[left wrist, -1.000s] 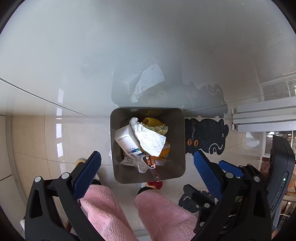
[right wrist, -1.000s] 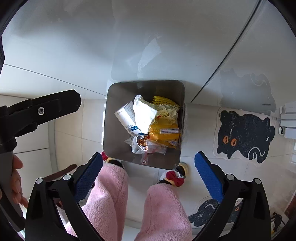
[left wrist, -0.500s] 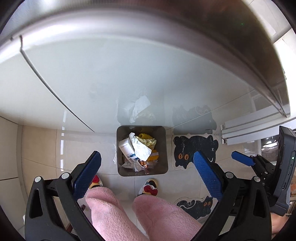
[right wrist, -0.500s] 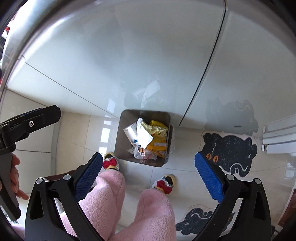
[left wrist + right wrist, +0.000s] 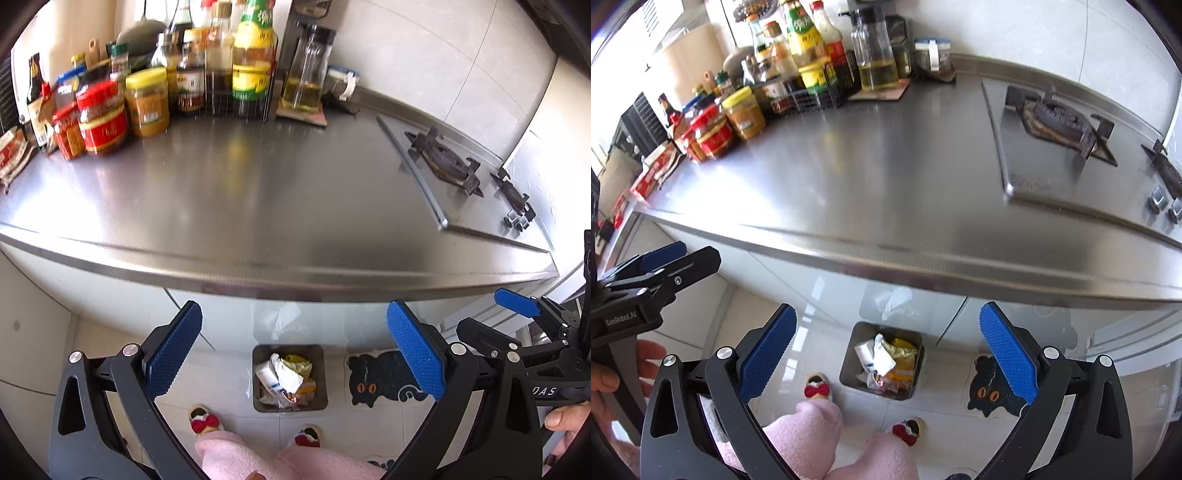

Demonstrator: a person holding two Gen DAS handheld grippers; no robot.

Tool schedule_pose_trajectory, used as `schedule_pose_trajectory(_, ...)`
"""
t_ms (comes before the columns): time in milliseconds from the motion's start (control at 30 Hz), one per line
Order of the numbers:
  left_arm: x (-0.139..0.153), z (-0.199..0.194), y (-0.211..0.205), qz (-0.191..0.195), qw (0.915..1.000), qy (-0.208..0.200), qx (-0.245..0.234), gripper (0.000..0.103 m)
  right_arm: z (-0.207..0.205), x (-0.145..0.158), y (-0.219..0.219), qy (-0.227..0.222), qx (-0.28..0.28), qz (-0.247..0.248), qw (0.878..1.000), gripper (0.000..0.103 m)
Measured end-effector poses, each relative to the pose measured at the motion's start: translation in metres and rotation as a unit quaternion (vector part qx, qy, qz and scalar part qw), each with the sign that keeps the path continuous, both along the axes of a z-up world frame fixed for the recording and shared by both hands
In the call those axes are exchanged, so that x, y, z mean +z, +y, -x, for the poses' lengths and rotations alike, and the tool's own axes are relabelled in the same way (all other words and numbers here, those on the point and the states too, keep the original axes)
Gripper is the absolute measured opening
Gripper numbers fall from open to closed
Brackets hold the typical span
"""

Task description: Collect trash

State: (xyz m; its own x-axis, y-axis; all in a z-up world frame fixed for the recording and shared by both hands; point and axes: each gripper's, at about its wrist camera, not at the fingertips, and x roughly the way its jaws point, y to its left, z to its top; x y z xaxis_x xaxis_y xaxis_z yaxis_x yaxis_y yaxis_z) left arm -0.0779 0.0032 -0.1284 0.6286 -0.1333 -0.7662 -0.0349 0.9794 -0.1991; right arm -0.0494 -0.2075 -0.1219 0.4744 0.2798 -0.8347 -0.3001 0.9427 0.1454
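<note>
Both grippers are hanging above the front edge of a steel counter (image 5: 258,206), looking down past it to the floor. The left gripper (image 5: 293,350) is standing released, its blue pads spread wide with nothing between them; the right gripper (image 5: 886,349) is likewise gaping wide and carrying nothing. Each tool is showing at the edge of the other's view, held by a bare hand (image 5: 613,373) on its grip. The trash bin (image 5: 290,378), a dark square container, is sitting on the pale tiled floor right against the cabinet front below the counter, framed between the spread pads in both views. It is holding crumpled white paper (image 5: 286,373), a small white carton (image 5: 266,374), a yellow wrapper (image 5: 903,350) and further wrappers packed in; its contents are mirroring faintly in the glossy cabinet door behind. Just beside the bin, a black cat-shaped mat (image 5: 384,376) is lying on the tiles. Pink fuzzy trouser legs (image 5: 812,435) and slippers with red bows (image 5: 205,424) are standing just in front of the bin. On the counter, jars and bottles (image 5: 155,88) are crowding the far left corner, and a gas hob (image 5: 1067,125) is occupying the right end.
</note>
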Motion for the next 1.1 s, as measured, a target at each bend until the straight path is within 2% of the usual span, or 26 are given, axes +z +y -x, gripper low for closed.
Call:
schedule_pose_trajectory(267, 0.08, 0.006, -0.005, -0.015, 0.9967, -0.08, 0.002, 0.095, -0.003, 0.075, -0.002, -0.078, -0.036, -0.015, 0.996, 0.1)
schedule_pose_trajectory(467, 0.122, 0.014, -0.012, -0.043, 0.9903, -0.132, 0.002, 0.095, -0.002, 0.108, -0.01, -0.112, -0.061, -0.018, 0.992, 0.1)
schedule_pose_trajectory(567, 0.131, 0.016, -0.013, -0.054, 0.9877, -0.146, 0.006, 0.095, -0.002, 0.118, -0.013, -0.122, -0.069, -0.022, 0.99, 0.1)
schedule_pose_trajectory(700, 0.138, 0.014, -0.011, -0.051, 0.9872, -0.151, 0.007, 0.095, -0.001, 0.126, -0.012, -0.132, -0.073, -0.02, 0.988, 0.1)
schedule_pose_trajectory(1100, 0.143, 0.018, -0.007, -0.055, 0.9852, -0.162, 0.0, 0.095, 0.008, 0.14, -0.006, -0.152, -0.085, -0.01, 0.985, 0.1)
